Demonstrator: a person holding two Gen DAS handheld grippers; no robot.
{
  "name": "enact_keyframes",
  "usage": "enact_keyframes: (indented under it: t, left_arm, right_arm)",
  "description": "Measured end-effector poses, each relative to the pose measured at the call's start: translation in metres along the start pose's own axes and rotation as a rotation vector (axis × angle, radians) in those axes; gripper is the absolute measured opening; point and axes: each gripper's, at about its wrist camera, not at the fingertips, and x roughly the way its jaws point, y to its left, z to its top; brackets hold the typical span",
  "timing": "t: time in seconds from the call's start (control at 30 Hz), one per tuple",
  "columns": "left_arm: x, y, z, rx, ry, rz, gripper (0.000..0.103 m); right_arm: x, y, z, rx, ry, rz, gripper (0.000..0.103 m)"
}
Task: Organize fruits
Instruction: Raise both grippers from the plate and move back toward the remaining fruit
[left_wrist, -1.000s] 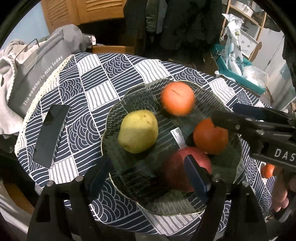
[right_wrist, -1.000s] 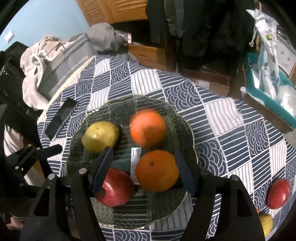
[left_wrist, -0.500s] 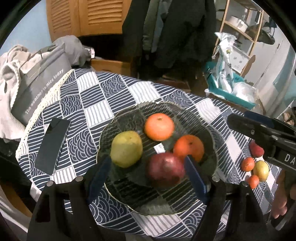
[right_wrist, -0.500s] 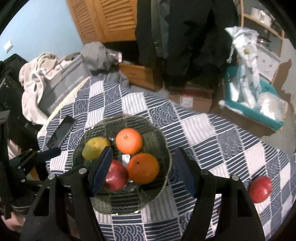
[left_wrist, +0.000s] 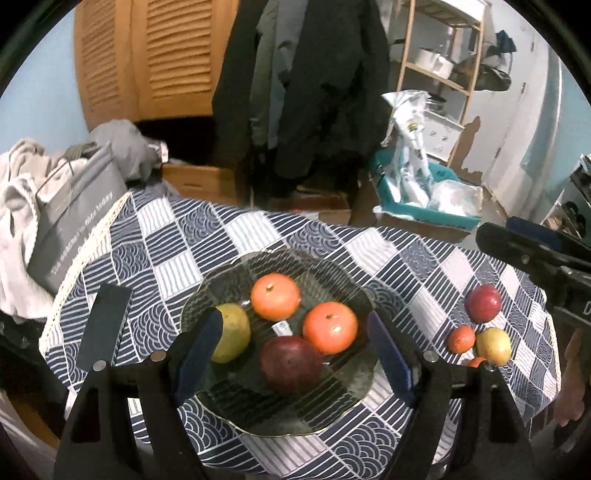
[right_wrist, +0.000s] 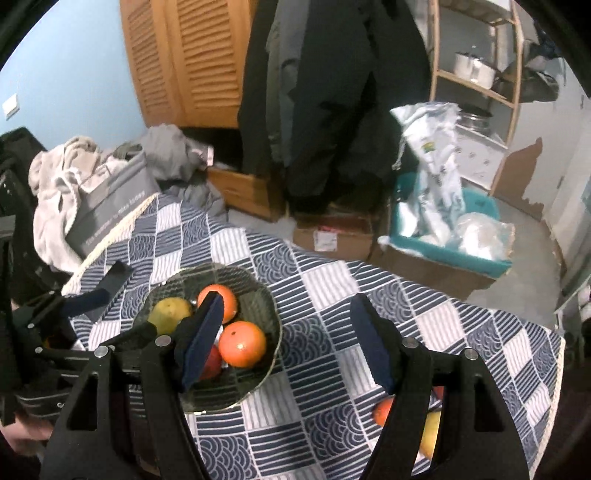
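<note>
My left tongs (left_wrist: 295, 354) released, nothing between pads, above glass plate (left_wrist: 343, 410) on bench (left_wrist: 424, 266). My right tongs (right_wrist: 288, 343) released, jaws just opening, empty. Plate holds two oranges (left_wrist: 275, 296), yellow pear (left_wrist: 231, 338), red apple (left_wrist: 290, 365). Loose near bench's right edge: red apple (left_wrist: 483, 302), small tangerine (left_wrist: 461, 339), yellow-green pear (left_wrist: 493, 345).

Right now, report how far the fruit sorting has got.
Done: the glass plate holds two oranges, a yellow-green pear and a dark red apple. In hand: nothing; the left gripper and right gripper are empty. Left: a red apple, yellow apple and small oranges on the patterned tablecloth.
</note>
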Motion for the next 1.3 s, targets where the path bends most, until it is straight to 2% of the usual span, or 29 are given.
enact_keyframes:
  t: [0.6, 0.67, 0.83, 1.3]
  left_arm:
    - [-0.032, -0.054, 0.017, 0.067, -0.071, -0.097, 0.085]
    - [-0.035, -0.062, 0.018, 0.076, -0.075, -0.109, 0.086]
    - [-0.04, -0.081, 0.02, 0.103, -0.079, -0.138, 0.087]
    - [-0.031, -0.13, 0.019, 0.179, -0.049, -0.182, 0.087]
  right_arm:
    - [-0.076, -0.054, -0.009, 0.043, -0.137, -0.128, 0.08]
    - [-0.083, -0.062, -0.012, 0.055, -0.146, -0.141, 0.084]
    - [-0.102, -0.081, -0.022, 0.081, -0.172, -0.179, 0.087]
    - [-0.115, -0.129, -0.05, 0.154, -0.149, -0.234, 0.087]
